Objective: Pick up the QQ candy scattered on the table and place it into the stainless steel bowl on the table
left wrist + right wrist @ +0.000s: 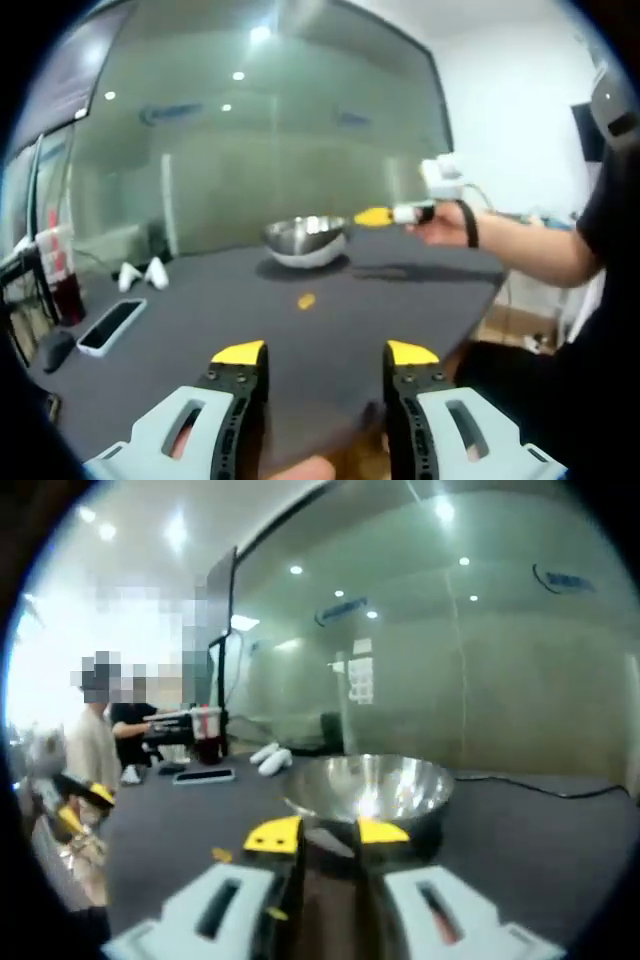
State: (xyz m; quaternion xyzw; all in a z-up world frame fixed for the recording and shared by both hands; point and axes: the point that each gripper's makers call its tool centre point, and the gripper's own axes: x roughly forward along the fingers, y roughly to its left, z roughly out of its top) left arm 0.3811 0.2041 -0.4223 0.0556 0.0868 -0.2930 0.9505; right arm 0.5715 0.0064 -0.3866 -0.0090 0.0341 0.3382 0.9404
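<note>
Dark surface [300, 330] carries everything; seen in both views. Stainless steel bowl [306, 240] sits upright toward the far side of it in the left gripper view, and dead ahead and near in the right gripper view [370, 785], its rim just beyond the yellow jaw tips.

Right gripper [327, 834]: jaws drawn close, a narrow gap left between the tips. Whether a candy is pinched there cannot be told from its own view. In the left gripper view the same gripper [385, 216] is seen held by a hand [445, 225] coming in from the right, tips level with and just beside the bowl's right rim, apparently not yet over the opening. Judged: a drop into the bowl is the step in hand, if anything is carried; a short move leftward over the rim would be needed first.

Left gripper [325, 353]: jaws spread wide, nothing between them, held low over the near edge of the surface, well apart from the bowl.

One small orange QQ candy [306, 300] lies on the surface between the left gripper and the bowl, ahead of the open jaws and slightly left of centre. Long axis too small to be read. The left gripper is the nearer one, so that candy is judged its pick: straight forward, then down.

A small yellow speck [221, 855] left of the right gripper's jaws may be the same candy; not confirmed.
</note>
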